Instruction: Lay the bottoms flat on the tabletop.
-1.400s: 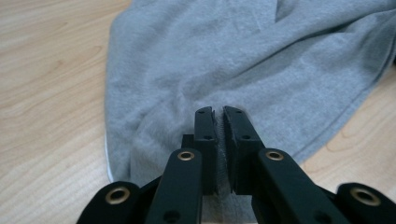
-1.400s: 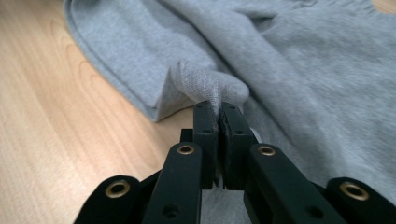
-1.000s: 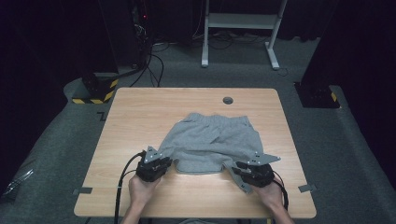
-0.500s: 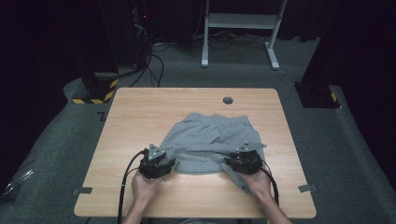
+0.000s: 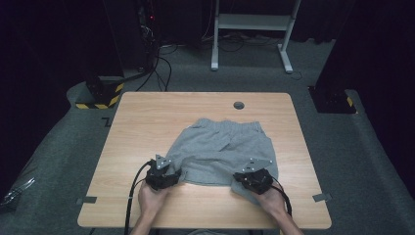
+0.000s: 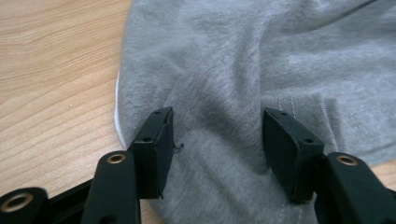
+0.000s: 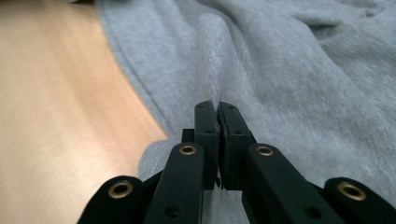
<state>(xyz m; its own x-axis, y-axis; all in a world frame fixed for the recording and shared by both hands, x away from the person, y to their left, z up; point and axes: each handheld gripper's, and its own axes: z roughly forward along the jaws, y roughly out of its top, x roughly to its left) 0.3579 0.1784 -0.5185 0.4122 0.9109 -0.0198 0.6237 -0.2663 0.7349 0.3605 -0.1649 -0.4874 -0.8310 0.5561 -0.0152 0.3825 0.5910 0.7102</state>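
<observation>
A pair of grey shorts (image 5: 220, 147) lies spread on the wooden table (image 5: 147, 122), waistband toward the far side. My left gripper (image 5: 164, 174) rests at the near left hem. In the left gripper view its jaws stand open over the grey shorts (image 6: 224, 84), one on each side of a fabric ridge, left gripper (image 6: 217, 140). My right gripper (image 5: 254, 178) sits at the near right hem. In the right gripper view the right gripper (image 7: 218, 126) is shut, pinching a fold of the grey shorts (image 7: 280, 70).
A round cable hole (image 5: 239, 105) lies in the table near its far edge. Bare wood runs along the left and near sides. Beyond the table stand a white desk frame (image 5: 254, 29) and dark equipment with cables (image 5: 147, 44) on grey carpet.
The right gripper has moved left and slightly away along the near hem, and the shorts' right corner has been drawn in with it. The left gripper has barely moved.
</observation>
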